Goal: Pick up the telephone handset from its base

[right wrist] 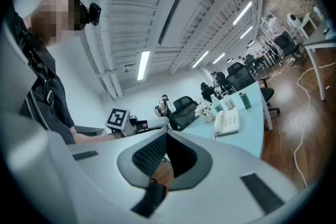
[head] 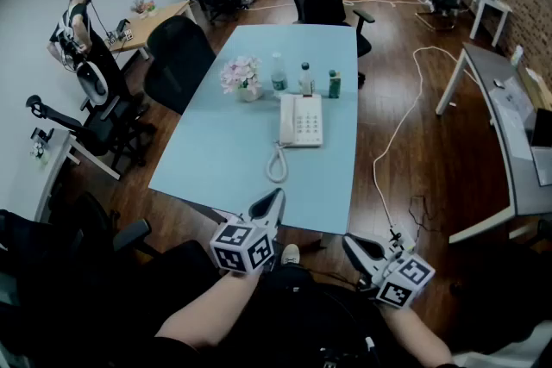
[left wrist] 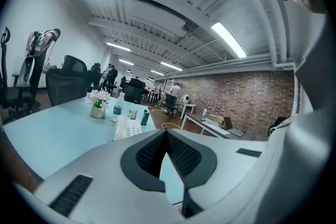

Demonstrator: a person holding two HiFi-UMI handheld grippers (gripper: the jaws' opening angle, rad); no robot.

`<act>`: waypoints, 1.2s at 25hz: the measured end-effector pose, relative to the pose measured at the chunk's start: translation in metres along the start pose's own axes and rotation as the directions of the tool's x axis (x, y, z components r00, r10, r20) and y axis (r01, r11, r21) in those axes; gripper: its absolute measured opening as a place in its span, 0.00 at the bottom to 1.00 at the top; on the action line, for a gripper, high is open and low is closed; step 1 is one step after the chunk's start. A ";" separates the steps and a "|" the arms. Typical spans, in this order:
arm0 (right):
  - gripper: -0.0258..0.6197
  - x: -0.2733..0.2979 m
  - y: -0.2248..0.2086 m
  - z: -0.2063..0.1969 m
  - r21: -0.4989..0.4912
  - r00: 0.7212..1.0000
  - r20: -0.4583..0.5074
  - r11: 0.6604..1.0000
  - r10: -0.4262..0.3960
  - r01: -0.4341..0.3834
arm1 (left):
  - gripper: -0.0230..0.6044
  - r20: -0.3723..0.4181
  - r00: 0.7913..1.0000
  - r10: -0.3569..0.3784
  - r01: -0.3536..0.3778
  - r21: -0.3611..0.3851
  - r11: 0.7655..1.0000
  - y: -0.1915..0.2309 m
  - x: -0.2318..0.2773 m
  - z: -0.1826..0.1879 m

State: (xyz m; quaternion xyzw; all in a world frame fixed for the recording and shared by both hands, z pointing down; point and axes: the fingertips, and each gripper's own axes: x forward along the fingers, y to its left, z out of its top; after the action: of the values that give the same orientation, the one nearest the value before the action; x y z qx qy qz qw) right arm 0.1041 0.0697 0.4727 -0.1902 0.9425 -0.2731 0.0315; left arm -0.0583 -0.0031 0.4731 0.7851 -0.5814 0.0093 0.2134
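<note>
A white telephone lies on the light blue table, its handset resting on the base's left side and its coiled cord trailing toward me. Both grippers hang below the table's near edge, well short of the phone. My left gripper is shut with nothing between its jaws. My right gripper also looks shut and empty. The phone shows far off in the left gripper view and in the right gripper view.
Behind the phone stand a flower pot, two bottles and a green can. Black office chairs flank the table. A white cable runs over the wood floor toward a grey desk. A person stands far left.
</note>
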 end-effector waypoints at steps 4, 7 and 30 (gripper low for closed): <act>0.07 0.032 -0.014 0.016 -0.048 0.999 0.003 0.998 -0.047 0.047 | 0.06 -0.058 0.998 -0.006 0.008 0.032 0.999 0.044 0.043 0.014; 0.07 0.055 -0.025 0.034 -0.061 0.997 0.013 0.995 -0.077 0.078 | 0.29 -0.111 0.994 -0.018 0.024 0.056 0.998 0.069 0.082 0.022; 0.07 0.145 -0.100 0.070 -0.016 0.941 0.049 0.941 -0.336 0.337 | 0.44 -0.350 0.933 0.076 -0.044 0.100 0.994 0.238 0.320 0.007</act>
State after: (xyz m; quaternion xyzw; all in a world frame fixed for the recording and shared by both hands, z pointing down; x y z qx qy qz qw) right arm 0.0157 -0.0974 0.4727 -0.3550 0.8983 -0.2587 0.0036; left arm -0.1751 -0.3516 0.6279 0.7613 -0.5562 0.1831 0.2782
